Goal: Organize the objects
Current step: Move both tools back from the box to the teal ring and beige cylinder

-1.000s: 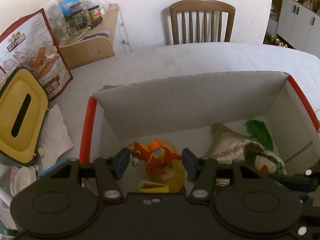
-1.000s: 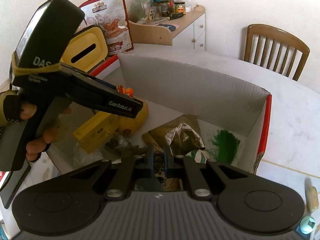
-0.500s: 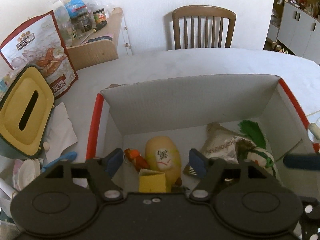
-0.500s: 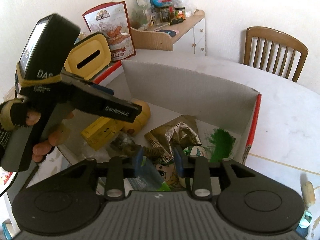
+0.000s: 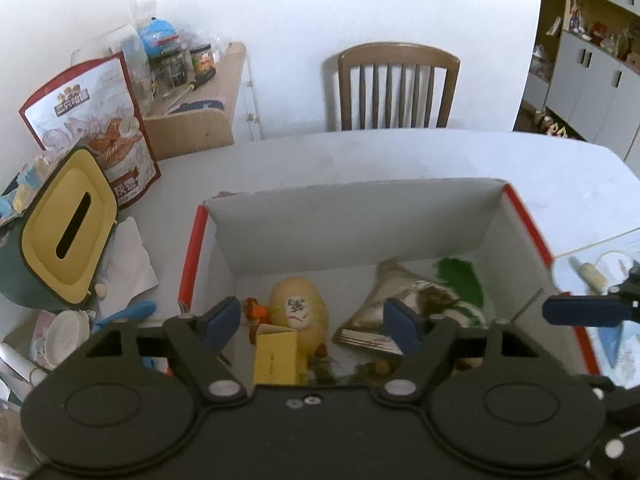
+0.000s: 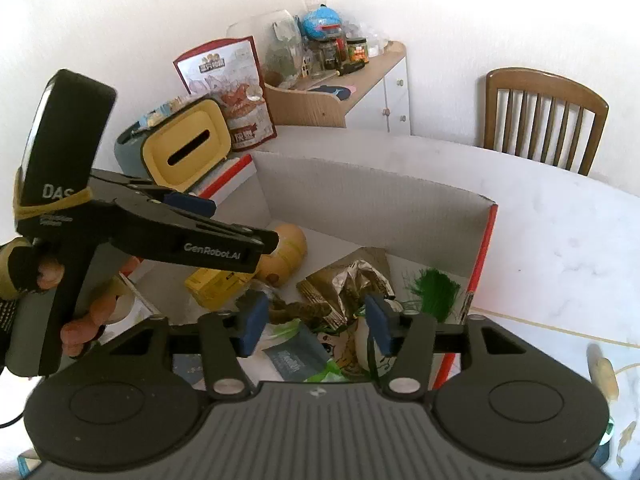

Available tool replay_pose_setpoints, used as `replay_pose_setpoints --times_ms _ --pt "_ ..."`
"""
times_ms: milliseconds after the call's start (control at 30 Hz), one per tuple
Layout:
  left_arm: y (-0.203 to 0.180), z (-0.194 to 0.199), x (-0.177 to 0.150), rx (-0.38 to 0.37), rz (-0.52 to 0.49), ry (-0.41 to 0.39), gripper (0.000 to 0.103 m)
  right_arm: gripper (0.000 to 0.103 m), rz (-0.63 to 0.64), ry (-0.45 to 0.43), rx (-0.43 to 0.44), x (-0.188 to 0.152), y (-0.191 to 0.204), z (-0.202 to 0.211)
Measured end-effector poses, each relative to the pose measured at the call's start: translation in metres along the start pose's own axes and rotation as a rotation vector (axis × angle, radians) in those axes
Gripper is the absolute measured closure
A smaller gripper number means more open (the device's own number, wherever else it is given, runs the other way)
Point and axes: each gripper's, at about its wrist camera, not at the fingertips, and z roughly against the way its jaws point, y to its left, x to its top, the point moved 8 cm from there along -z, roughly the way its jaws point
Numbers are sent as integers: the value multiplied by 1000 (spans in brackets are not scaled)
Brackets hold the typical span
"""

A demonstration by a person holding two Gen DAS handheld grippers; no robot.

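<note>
An open cardboard box [image 5: 352,224] with red edges stands on the white table. On its floor lie a yellow egg-shaped toy [image 5: 298,308], a small orange horse toy [image 5: 256,314], a small yellow carton [image 5: 276,360], a foil snack bag [image 5: 404,300] and a green tuft [image 5: 460,280]. My left gripper [image 5: 312,322] hangs above the box's near left part; its jaws are opening and nothing is between them. My right gripper [image 6: 315,326] hovers over the near right part, above a dark packet [image 6: 294,356]; its jaws are opening too, with nothing between them. A hand [image 6: 48,276] holds the left gripper [image 6: 240,224].
Left of the box are a yellow-lidded tissue holder [image 5: 66,224], a standing snack bag [image 5: 96,120], white tissue [image 5: 124,264] and small clutter. A wooden chair [image 5: 396,84] stands behind the table, and a side cabinet [image 5: 192,128] with jars by the wall.
Both grippers rose and drew back from the box. The left jaws widened and let the horse toy drop beside the yellow egg. The right jaws went from shut to open.
</note>
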Motion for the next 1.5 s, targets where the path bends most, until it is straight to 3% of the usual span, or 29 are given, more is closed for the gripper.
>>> replay_pose_setpoints --times_ms 233,300,467,767,1067,1500 --pt "-17 28 1 -21 0 -48 22 46 -25 -24 15 -3 -5 21" --pt "-22 35 1 -33 7 -59 22 39 -31 -35 16 -3 -8 27" --pt "-37 52 2 -39 13 -84 19 38 -51 -53 15 -6 -19 42" --pt "-64 71 -3 -31 18 -101 14 27 -82 -110 25 -8 -41 75" --pt "-96 85 -2 -40 21 -122 2 15 -75 -153 50 -16 -61 110" --pt "-155 86 0 -63 0 -144 0 5 -65 -223 -21 -32 -120 156"
